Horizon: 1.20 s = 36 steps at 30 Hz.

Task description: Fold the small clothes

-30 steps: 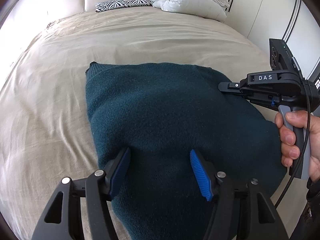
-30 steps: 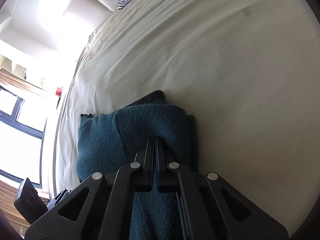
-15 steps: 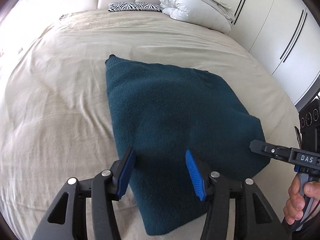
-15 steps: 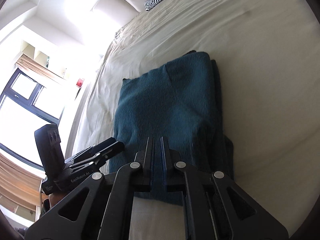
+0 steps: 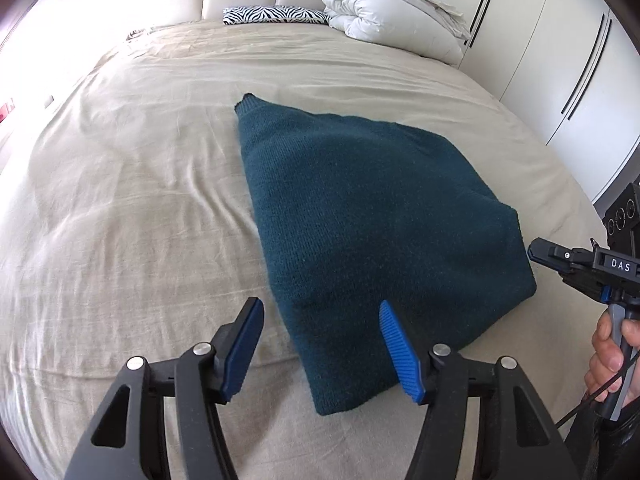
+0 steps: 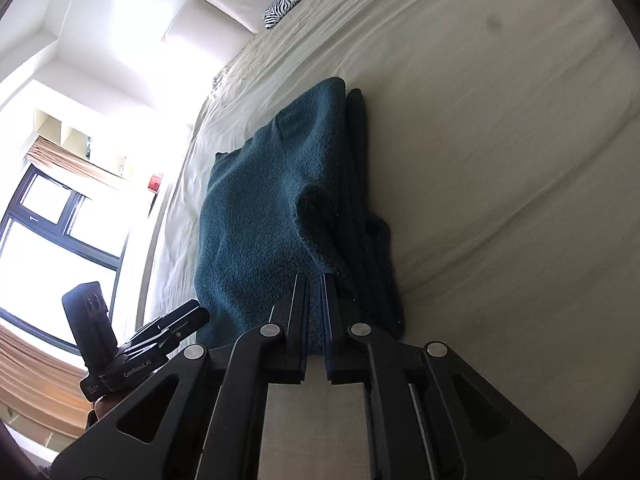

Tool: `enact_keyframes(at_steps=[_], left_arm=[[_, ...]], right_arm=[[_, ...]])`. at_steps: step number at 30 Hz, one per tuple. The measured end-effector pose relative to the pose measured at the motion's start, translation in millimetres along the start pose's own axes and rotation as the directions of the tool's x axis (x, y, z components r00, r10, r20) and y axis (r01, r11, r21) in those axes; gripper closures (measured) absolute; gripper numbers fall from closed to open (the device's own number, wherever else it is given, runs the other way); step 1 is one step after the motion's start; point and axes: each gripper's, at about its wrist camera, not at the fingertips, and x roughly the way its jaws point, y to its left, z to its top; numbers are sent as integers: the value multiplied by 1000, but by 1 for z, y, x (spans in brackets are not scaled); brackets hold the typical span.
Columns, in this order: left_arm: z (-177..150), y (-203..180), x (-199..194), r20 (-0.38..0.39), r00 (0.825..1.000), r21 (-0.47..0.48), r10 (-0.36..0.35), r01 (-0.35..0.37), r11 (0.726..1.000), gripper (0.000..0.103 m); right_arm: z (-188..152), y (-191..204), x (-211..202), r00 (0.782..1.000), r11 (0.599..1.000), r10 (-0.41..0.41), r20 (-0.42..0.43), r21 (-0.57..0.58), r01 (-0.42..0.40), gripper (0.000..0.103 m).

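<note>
A dark teal knitted sweater (image 5: 372,216) lies folded in a flat stack on the beige bed sheet (image 5: 132,200). My left gripper (image 5: 322,346) is open and empty, hovering above the sweater's near corner. My right gripper (image 6: 316,284) has its jaws nearly together with a narrow gap and nothing between them, just off the sweater's (image 6: 272,216) side edge. It also shows in the left wrist view (image 5: 534,249), clear of the cloth at the right.
A zebra-print pillow (image 5: 276,15) and a white bundled duvet (image 5: 396,8) lie at the head of the bed. White wardrobe doors (image 5: 560,48) stand to the right. A window (image 6: 56,220) is beyond the far side of the bed.
Both grippers have pulled back from the sweater. The right gripper, which was pinching the sweater's edge, has let go and slightly parted. The sweater now lies flat.
</note>
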Motion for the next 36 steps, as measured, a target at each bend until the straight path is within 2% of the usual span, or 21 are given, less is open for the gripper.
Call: enact_keyframes(at_steps=[1, 2, 3, 5, 6, 7, 10, 11, 14, 16, 17, 19, 21, 25, 27, 29, 31, 32, 36], left_arm=[[2, 6, -1, 4, 1000, -24, -6, 7, 1000, 37], [5, 16, -3, 9, 1000, -55, -15, 15, 998, 35], [8, 25, -1, 13, 1000, -86, -19, 20, 996, 33], [14, 39, 7, -2, 1000, -140, -30, 30, 990, 31], [18, 43, 13, -10, 998, -165, -55, 52, 985, 31], [22, 50, 19, -19, 996, -198, -88, 83, 977, 31], [32, 61, 45, -56, 979, -300, -194, 168, 939, 28], [34, 62, 51, -54, 972, -321, -230, 201, 925, 23], [40, 57, 56, -49, 972, -323, -230, 203, 924, 21], [43, 48, 64, -56, 965, -311, -255, 226, 923, 21], [45, 44, 69, -65, 964, -300, -259, 229, 926, 21], [50, 39, 78, -65, 964, -286, -258, 230, 930, 26], [56, 33, 86, -76, 964, -288, -254, 223, 931, 34], [61, 28, 86, -92, 965, -269, -246, 214, 939, 49], [63, 24, 79, -93, 969, -257, -230, 200, 946, 61], [64, 19, 66, -92, 977, -224, -194, 170, 960, 67], [58, 16, 47, -88, 986, -184, -142, 124, 975, 68], [54, 16, 36, -82, 989, -166, -121, 106, 980, 68], [32, 27, -14, -46, 996, -132, -76, 69, 989, 68]], right_arm=[[4, 5, -8, 1000, 1000, -9, 19, -18, 9, 94], [8, 9, -13, 999, 999, -24, 33, -34, 25, 85], [14, 9, -17, 998, 998, -39, 41, -45, 41, 69], [25, 10, -20, 997, 997, -49, 62, -50, 52, 43], [31, 9, -20, 995, 997, -57, 82, -44, 60, 42], [38, 7, -17, 995, 997, -55, 86, -41, 58, 42], [57, -1, 3, 999, 999, -27, 23, -16, 28, 42], [61, -3, 13, 1000, 1000, -17, -2, -8, 17, 42], [73, -15, 53, 994, 999, -15, -108, 44, 20, 44], [81, -23, 70, 993, 997, 13, -119, 72, -4, 46], [85, -24, 74, 993, 997, 23, -117, 77, -14, 50], [91, -23, 84, 990, 996, 27, -141, 87, -14, 56], [95, -18, 98, 984, 998, -3, -176, 66, 15, 65], [99, -11, 111, 978, 998, -50, -204, 37, 58, 75], [93, 4, 107, 975, 992, -122, -185, -35, 117, 79], [83, 33, 103, 961, 965, -239, -139, -148, 219, 81], [71, 63, 95, 939, 919, -334, -82, -247, 306, 81], [65, 76, 91, 935, 907, -350, -65, -274, 320, 82], [32, 126, 72, 940, 882, -340, -27, -355, 309, 82]])
